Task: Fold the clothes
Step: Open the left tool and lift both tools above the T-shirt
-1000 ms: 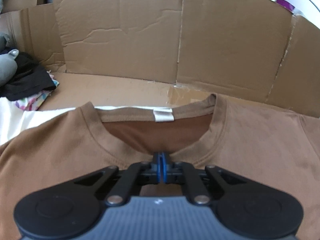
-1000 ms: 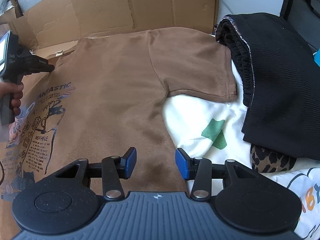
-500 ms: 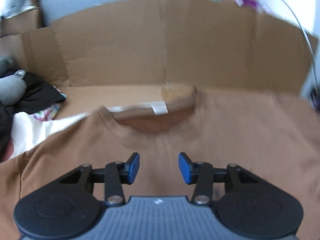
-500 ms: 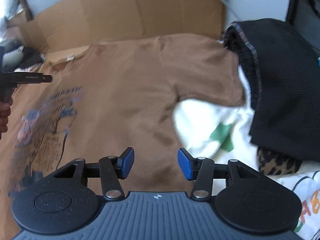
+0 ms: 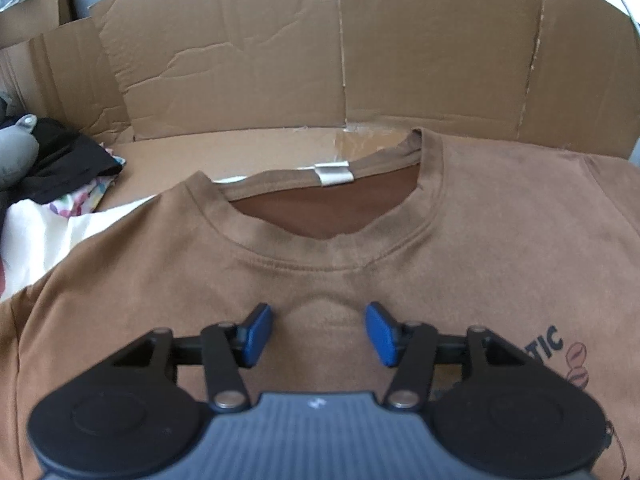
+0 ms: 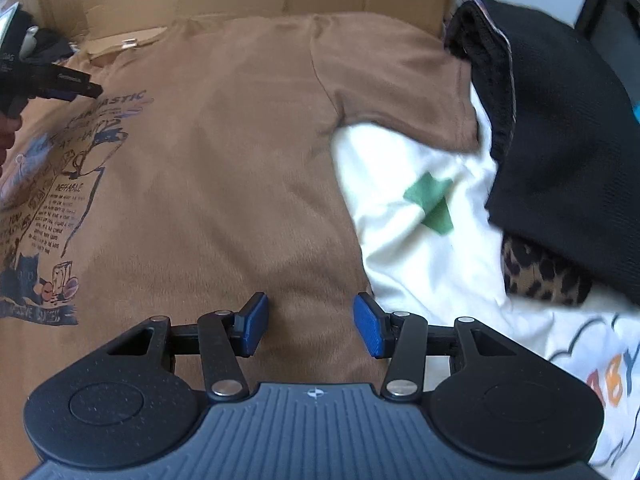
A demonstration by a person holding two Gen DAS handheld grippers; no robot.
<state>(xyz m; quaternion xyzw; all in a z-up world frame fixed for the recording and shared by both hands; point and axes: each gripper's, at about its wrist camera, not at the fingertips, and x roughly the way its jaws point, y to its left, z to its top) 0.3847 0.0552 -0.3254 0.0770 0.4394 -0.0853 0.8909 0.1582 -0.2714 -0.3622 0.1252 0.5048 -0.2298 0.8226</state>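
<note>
A brown T-shirt [image 5: 500, 240] lies flat, print side up, its collar [image 5: 332, 240] and white neck label [image 5: 334, 174] toward the cardboard wall. My left gripper [image 5: 318, 334] hovers open just below the collar, nothing between its blue pads. In the right wrist view the same shirt [image 6: 224, 160] spreads out with a dark printed graphic [image 6: 52, 200] on the chest and its short sleeve [image 6: 396, 88] to the right. My right gripper [image 6: 308, 326] is open over the shirt's right side edge. The left gripper [image 6: 76, 86] shows at the far left, held by a hand.
Cardboard walls [image 5: 280, 52] stand behind the shirt. A black garment pile [image 6: 560, 152] with a leopard-print piece [image 6: 540, 272] lies to the right, on white printed fabric [image 6: 420, 240]. More dark and white clothes [image 5: 60, 168] sit at the left.
My left gripper let go of the shirt's collar, opened, and drew back from it. The right gripper stayed open and shifted slightly over the shirt's side.
</note>
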